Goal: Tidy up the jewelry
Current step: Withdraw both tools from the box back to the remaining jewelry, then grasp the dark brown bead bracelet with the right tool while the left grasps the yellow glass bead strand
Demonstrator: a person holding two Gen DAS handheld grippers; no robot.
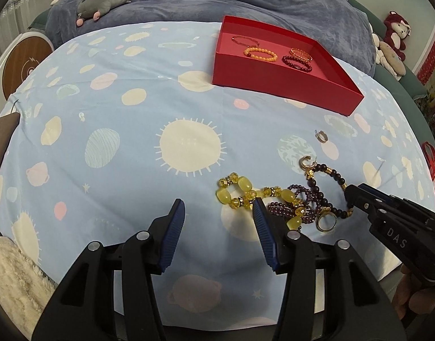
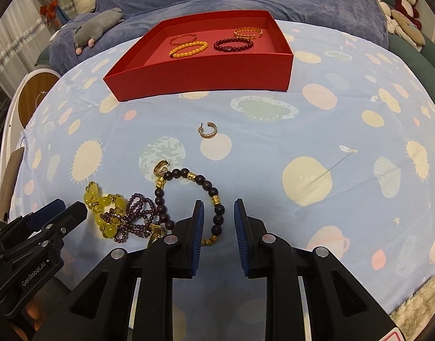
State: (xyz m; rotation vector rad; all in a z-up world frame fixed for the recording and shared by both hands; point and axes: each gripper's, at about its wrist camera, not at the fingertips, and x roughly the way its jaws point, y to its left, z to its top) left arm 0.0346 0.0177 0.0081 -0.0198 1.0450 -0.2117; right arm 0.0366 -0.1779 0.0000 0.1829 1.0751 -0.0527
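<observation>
Two hand-held grippers hover low over a tangle of beaded bracelets on a planet-print sheet, a red box beyond.

The left gripper (image 1: 218,209) is open with nothing between its pads; the right gripper (image 2: 218,209) stands narrowly parted, empty, one pad beside the dark bead bracelet (image 2: 189,196); that bracelet lies looped, overlapping the purple strand (image 2: 137,213) and the yellow bead bracelet (image 1: 245,193); likely light, limp and slippery, best pinched across a free arc of beads; lifting may drag the tangle, a gold ring (image 1: 326,221) and a hoop earring (image 2: 161,167) touching it; another earring (image 2: 207,134) lies apart; the red box (image 2: 200,74) already holds four bracelets.
</observation>
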